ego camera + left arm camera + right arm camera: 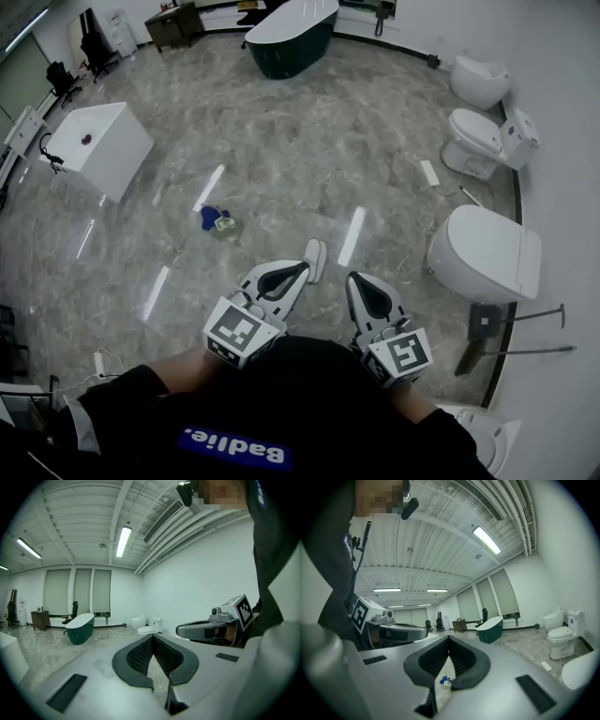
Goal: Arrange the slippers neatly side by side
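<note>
A blue slipper (pixel 210 217) and a pale green one (pixel 225 227) lie touching in a loose heap on the grey marble floor, ahead and left of both grippers. In the right gripper view a bit of the blue slipper (pixel 443 680) shows through the slit below the jaws. My left gripper (pixel 305 267) is held at waist height, jaws shut and empty (pixel 153 637). Beside it the right gripper (pixel 354 278) is also shut on nothing (pixel 449 638). A pale oblong thing (pixel 316 260), possibly another slipper, lies on the floor just past the left gripper's tip.
A white box (pixel 98 145) stands at the left. At the back sits a dark green bathtub (pixel 291 33). Toilets (pixel 487 141) and a large white fixture (pixel 487 253) line the right wall, with long-handled tools (pixel 511 337) on the floor below them.
</note>
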`<action>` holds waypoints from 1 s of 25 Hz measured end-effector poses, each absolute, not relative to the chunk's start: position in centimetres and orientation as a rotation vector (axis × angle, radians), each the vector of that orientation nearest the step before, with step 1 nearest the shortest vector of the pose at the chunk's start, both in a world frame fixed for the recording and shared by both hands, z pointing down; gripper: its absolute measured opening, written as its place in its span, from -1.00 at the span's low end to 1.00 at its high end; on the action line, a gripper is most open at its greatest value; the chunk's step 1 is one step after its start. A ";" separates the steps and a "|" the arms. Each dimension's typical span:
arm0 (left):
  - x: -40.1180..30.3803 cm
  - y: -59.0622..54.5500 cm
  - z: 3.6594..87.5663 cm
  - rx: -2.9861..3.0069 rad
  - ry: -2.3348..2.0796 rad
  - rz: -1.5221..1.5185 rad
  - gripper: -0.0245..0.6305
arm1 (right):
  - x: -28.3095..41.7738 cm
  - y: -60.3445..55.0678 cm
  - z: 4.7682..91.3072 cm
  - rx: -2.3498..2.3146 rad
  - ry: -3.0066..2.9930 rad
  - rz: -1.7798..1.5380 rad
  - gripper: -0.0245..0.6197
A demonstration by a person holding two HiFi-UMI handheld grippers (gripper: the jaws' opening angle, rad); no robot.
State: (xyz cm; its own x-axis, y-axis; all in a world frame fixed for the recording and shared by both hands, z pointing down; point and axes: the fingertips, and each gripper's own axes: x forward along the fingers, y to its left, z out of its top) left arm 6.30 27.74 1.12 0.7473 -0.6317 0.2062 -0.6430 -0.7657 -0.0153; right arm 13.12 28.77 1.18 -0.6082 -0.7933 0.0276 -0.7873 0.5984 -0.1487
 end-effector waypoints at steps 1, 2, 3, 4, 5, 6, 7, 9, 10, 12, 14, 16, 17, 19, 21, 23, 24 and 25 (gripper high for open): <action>6.2 27.7 1.3 2.875 -1.058 0.308 -0.92 | 13.1 28.8 1.3 -1.368 2.777 -0.227 -0.93; 6.1 27.5 1.5 2.868 -1.060 0.306 -0.92 | 13.1 28.8 1.5 -1.369 2.781 -0.232 -0.93; 6.1 27.4 1.7 2.863 -1.059 0.304 -0.92 | 13.2 28.8 1.7 -1.374 2.782 -0.245 -0.93; 6.2 27.2 1.8 2.860 -1.055 0.302 -0.92 | 13.4 28.6 1.9 -1.384 2.780 -0.267 -0.93; 6.2 26.9 1.9 2.859 -1.050 0.300 -0.92 | 13.5 28.4 2.1 -1.395 2.778 -0.286 -0.93; 6.2 26.6 2.0 2.859 -1.044 0.296 -0.92 | 13.6 28.1 2.4 -1.406 2.777 -0.293 -0.93; 6.1 26.1 2.1 2.858 -1.039 0.290 -0.92 | 13.7 27.8 2.7 -1.416 2.777 -0.294 -0.93; 5.7 24.9 2.6 2.852 -1.032 0.280 -0.92 | 13.6 27.1 3.3 -1.442 2.782 -0.298 -0.93; 5.4 24.2 2.8 2.848 -1.028 0.277 -0.92 | 13.5 26.6 3.6 -1.460 2.783 -0.303 -0.93; 4.9 22.6 3.4 2.840 -1.015 0.271 -0.92 | 13.4 25.3 4.0 -1.507 2.781 -0.311 -0.93; 4.4 20.7 4.1 2.833 -1.001 0.269 -0.92 | 13.4 23.9 4.6 -1.557 2.779 -0.323 -0.93; 3.7 18.7 4.9 2.819 -0.987 0.265 -0.92 | 13.0 22.2 5.3 -1.601 2.776 -0.347 -0.93; 3.1 17.6 5.3 2.811 -0.980 0.261 -0.92 | 12.7 21.3 5.8 -1.621 2.776 -0.369 -0.93; 1.8 15.1 5.7 2.797 -0.973 0.247 -0.92 | 11.4 19.4 6.9 -1.655 2.788 -0.439 -0.93; 0.4 12.5 6.1 2.786 -0.969 0.235 -0.92 | 9.7 17.4 7.9 -1.663 2.805 -0.497 -0.93; -1.1 9.9 6.6 2.785 -0.956 0.236 -0.92 | 8.2 15.0 8.4 -1.693 2.803 -0.541 -0.93; -1.8 8.7 6.9 2.790 -0.947 0.239 -0.92 | 7.5 13.8 8.5 -1.708 2.799 -0.549 -0.93; -2.6 7.6 7.1 2.798 -0.937 0.244 -0.92 | 7.0 12.7 8.7 -1.719 2.796 -0.547 -0.93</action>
